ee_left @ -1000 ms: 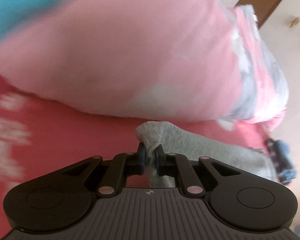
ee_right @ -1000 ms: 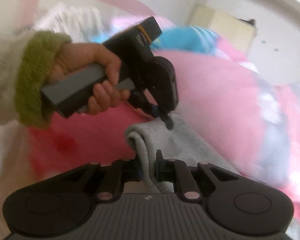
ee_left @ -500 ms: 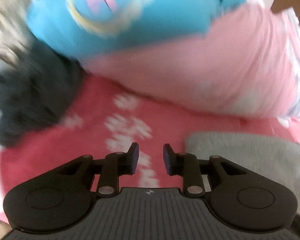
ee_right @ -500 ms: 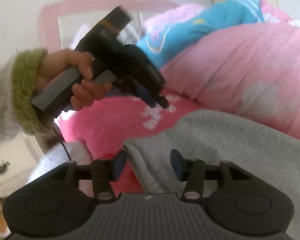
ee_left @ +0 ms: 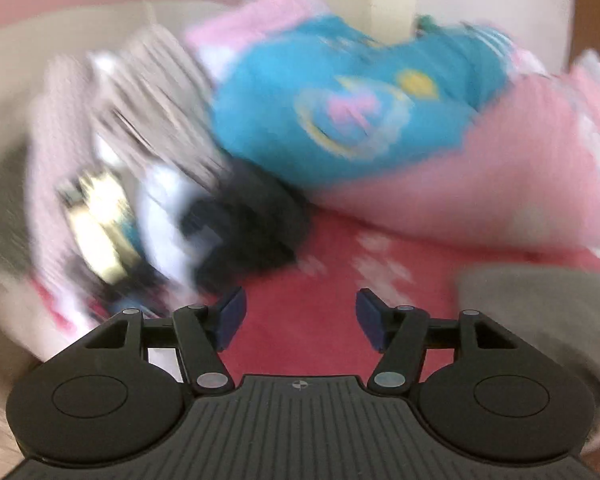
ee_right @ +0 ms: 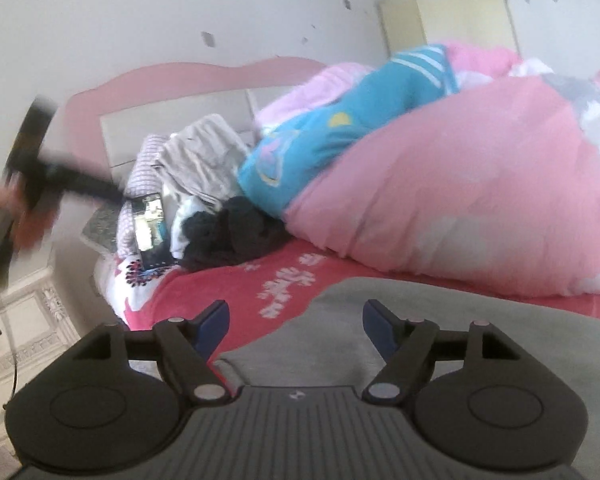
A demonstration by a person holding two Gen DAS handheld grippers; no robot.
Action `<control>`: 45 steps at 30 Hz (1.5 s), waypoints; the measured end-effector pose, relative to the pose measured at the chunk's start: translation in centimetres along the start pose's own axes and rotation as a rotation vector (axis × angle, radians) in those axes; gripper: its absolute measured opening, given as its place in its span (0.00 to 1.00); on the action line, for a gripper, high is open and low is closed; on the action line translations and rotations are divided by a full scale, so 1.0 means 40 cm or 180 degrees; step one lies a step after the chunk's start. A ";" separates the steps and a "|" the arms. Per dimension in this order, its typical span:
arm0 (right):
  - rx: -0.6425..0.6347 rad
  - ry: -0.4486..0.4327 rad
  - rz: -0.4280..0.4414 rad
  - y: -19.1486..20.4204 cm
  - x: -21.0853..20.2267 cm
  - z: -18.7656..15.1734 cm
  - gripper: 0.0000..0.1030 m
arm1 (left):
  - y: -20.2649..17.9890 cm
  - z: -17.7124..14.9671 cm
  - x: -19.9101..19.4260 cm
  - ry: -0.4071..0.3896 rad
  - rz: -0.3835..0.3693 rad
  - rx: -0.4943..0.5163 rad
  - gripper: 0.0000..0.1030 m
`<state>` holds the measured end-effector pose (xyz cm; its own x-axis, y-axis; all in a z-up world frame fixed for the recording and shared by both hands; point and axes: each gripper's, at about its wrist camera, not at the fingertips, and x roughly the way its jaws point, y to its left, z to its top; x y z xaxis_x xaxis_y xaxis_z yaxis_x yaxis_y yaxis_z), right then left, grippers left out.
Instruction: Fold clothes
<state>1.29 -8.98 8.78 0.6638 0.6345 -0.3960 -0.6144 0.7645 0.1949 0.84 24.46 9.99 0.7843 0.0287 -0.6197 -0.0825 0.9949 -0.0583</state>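
Observation:
A grey garment (ee_right: 440, 328) lies flat on the red bedspread (ee_right: 256, 292), right under my right gripper (ee_right: 296, 322). The right jaws are opening, and nothing is pinched between them. In the left wrist view the same grey garment (ee_left: 540, 304) shows at the lower right, off to the side of my left gripper (ee_left: 300, 316). The left jaws are opening too, with only red bedspread (ee_left: 300, 300) behind the gap. The left gripper (ee_right: 80, 184) appears as a dark blur at the left of the right wrist view, held by a hand (ee_right: 4, 216).
A pink duvet (ee_right: 480, 192) and a blue printed cover (ee_right: 340, 152) are piled along the far side. Dark clothes (ee_right: 228, 236), striped and checked fabrics and a phone (ee_right: 152, 232) lie near the pink headboard (ee_right: 188, 80). A white nightstand (ee_right: 24, 320) stands left of the bed.
Both grippers let go of the grey garment and their jaws spread apart. The left gripper swung away to the left, toward the dark clothes. The garment now lies flat.

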 end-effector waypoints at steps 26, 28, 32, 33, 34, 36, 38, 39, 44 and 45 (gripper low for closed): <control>-0.0077 0.1683 0.0153 -0.133 0.628 0.208 0.65 | -0.169 -0.258 0.218 0.0026 -0.1857 -0.0657 0.36; -0.0095 0.1928 0.0037 -0.138 0.691 0.198 0.56 | -0.164 -0.266 0.218 0.0025 -0.1899 -0.0611 0.34; -0.0219 0.2374 0.0035 -0.137 0.764 0.171 0.43 | -0.163 -0.274 0.222 -0.0022 -0.1962 -0.0513 0.31; -0.0269 0.2425 0.0096 -0.132 0.770 0.169 0.26 | -0.162 -0.279 0.223 -0.0046 -0.1981 -0.0489 0.30; -0.0362 0.2384 0.0102 -0.118 0.761 0.177 0.02 | -0.161 -0.284 0.223 -0.0070 -0.1999 -0.0464 0.29; -0.0547 0.2299 0.0115 -0.092 0.742 0.192 0.01 | -0.159 -0.293 0.224 -0.0116 -0.2037 -0.0419 0.28; -0.0860 0.2124 0.0036 -0.055 0.703 0.202 0.01 | -0.155 -0.295 0.233 -0.0128 -0.2077 -0.0425 0.27; -0.0912 0.2092 -0.0002 -0.051 0.690 0.202 0.01 | -0.153 -0.296 0.238 -0.0132 -0.2098 -0.0430 0.26; -0.1266 0.2001 -0.0523 -0.062 0.683 0.194 0.00 | -0.142 -0.299 0.262 -0.0119 -0.2175 -0.0472 0.25; -0.1352 0.1945 -0.0624 -0.064 0.685 0.202 0.00 | -0.142 -0.302 0.262 -0.0126 -0.2178 -0.0468 0.25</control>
<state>24.52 7.37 4.68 0.4999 0.2217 -0.8372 -0.7027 0.6689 -0.2425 2.10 17.96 -5.62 0.7112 -0.5932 -0.3771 0.3577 0.7673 -0.5323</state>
